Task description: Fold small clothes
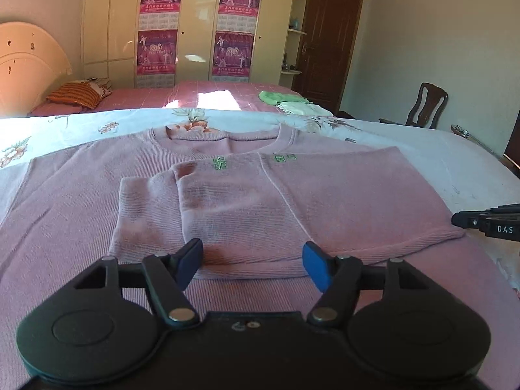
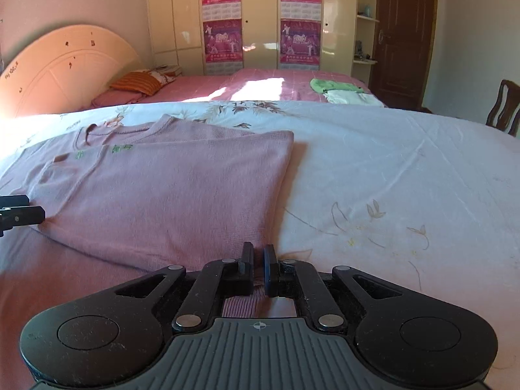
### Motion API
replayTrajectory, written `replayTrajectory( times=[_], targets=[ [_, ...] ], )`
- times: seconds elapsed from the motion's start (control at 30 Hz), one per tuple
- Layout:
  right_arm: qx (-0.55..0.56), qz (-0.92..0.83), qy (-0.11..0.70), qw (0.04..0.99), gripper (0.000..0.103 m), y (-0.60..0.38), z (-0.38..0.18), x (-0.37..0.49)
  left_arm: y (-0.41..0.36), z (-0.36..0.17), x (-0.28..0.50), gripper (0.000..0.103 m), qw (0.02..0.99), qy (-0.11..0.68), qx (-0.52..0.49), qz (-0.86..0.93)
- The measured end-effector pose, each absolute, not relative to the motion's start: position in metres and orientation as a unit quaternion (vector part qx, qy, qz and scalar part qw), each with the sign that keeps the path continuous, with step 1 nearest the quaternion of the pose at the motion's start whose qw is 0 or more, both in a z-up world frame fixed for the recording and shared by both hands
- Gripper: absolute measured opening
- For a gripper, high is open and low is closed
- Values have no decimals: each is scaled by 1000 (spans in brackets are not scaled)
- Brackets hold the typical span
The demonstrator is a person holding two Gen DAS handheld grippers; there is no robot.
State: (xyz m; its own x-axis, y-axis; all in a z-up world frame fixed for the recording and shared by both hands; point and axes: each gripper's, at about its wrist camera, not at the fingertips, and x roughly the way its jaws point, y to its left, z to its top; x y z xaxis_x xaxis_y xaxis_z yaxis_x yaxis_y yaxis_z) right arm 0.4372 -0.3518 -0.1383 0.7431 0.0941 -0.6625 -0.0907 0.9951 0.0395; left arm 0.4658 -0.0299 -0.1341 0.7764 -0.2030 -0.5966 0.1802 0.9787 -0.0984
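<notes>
You're maybe a third in: the pink sweater [image 1: 247, 195] lies on the floral sheet [image 2: 390, 169], right side folded over, left gripper [image 1: 252, 260] released, right gripper [image 2: 258, 265] nearly clenched at its near edge, left side unfolded.

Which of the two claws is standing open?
The left claw, blue pads spread above the pink knitted sweater; the right claw is nearly shut.

Garment: pink sweater [image 1: 253, 195] flat on floral sheet [image 1: 422, 149], one sleeve folded across.
Left gripper [image 1: 252, 265]: jaws apart, empty.
Right gripper [image 1: 487, 224]: at sweater's edge.
</notes>
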Motion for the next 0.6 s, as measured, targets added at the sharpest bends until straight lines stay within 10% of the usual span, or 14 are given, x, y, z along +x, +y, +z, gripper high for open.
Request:
replayTrajectory(
  times=[0.17, 0.27, 0.47, 0.6],
  targets=[
    [19, 41, 335, 941, 6, -344, -130, 429, -27, -136, 472, 75, 934, 345, -10, -90],
    [11, 39, 372, 927, 5, -338, -144, 434, -22, -130, 466, 63, 941, 327, -13, -82],
    [21, 13, 384, 923, 6, -326, -149, 437, -7, -143, 479, 88, 925, 372, -19, -78],
    [58, -7, 369, 927, 6, -322, -133, 432, 6, -134, 461, 77, 932, 352, -18, -87]
  ],
)
